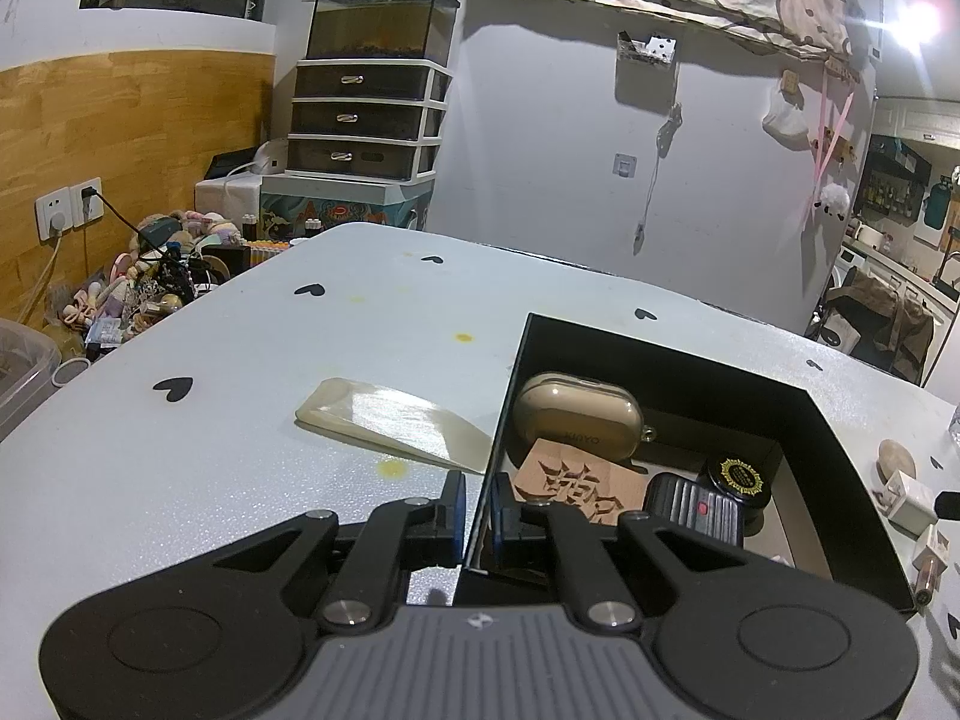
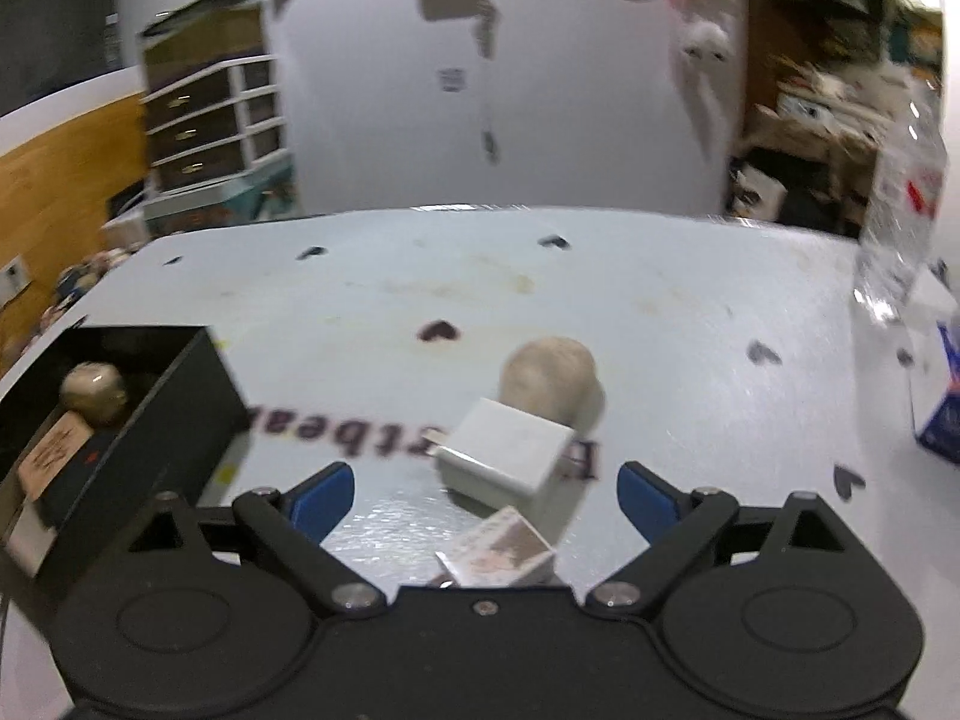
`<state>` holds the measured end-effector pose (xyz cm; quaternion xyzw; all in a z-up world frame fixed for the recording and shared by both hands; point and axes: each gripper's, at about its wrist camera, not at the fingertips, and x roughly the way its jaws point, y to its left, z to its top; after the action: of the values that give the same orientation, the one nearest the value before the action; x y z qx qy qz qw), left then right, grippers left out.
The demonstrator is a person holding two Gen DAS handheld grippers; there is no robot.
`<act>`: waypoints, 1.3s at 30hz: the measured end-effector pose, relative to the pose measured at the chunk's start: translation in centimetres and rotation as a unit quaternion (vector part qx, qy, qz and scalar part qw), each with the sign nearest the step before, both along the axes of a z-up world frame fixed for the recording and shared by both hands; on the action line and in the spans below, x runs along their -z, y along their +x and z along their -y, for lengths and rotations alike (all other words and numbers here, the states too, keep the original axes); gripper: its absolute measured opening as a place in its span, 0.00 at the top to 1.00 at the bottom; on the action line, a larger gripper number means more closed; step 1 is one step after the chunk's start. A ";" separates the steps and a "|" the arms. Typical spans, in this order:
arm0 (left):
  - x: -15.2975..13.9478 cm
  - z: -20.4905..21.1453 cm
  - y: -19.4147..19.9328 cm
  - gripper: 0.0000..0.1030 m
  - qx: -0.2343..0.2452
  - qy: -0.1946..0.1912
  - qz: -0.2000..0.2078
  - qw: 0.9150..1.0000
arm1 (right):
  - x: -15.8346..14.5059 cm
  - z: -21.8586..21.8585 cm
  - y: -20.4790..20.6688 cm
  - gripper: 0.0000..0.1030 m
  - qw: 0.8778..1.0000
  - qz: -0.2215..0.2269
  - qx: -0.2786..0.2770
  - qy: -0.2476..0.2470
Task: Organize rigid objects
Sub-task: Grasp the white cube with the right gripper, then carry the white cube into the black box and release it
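- The white charger cube (image 2: 507, 457) sits on the pale table (image 2: 690, 312), tilted, right in front of the right gripper (image 2: 486, 489); a smaller patterned plug (image 2: 501, 558) lies just beside it, nearer the camera; a tan rounded stone (image 2: 549, 381) touches or nearly touches it behind.
- The right gripper's jaws stand wide, nothing pinched; blue pads (image 2: 324, 495) flank the cube without contact.
- Off to the left, the black box (image 1: 678, 354) already holds an earbud case (image 1: 573, 414), a carved wooden block (image 1: 576, 489), a ribbed black case (image 1: 696, 510) and a round black tin (image 1: 741, 477).
- The left gripper (image 1: 477, 507) is clamped on the box's near wall, steadying it.
- A pale horn-like comb (image 1: 390, 420) waits on the table beside the box.
- Risks, I'd say: the crowding means closing could catch the patterned plug too, or nudge the stone away; the cube's tilt may make it twist out of the pads.
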<state>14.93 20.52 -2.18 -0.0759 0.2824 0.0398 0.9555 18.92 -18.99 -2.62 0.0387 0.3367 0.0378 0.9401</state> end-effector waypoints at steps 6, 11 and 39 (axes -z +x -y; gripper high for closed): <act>0.0 0.0 0.0 0.92 0.000 0.000 0.000 1.000 | 0.9 0.6 2.2 0.11 0.996 -0.045 0.035 0.065; 0.0 0.0 0.0 0.92 0.000 0.000 0.000 1.000 | 1.1 0.0 4.2 0.19 0.993 -0.069 0.052 0.077; 0.0 0.0 -0.1 0.92 0.000 0.001 -0.001 1.000 | -1.2 -1.3 4.7 0.47 0.987 -0.078 0.033 0.139</act>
<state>14.88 20.47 -2.15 -0.0750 0.2829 0.0403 0.9554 23.66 -17.72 -1.37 0.1831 0.3987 0.0502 0.8972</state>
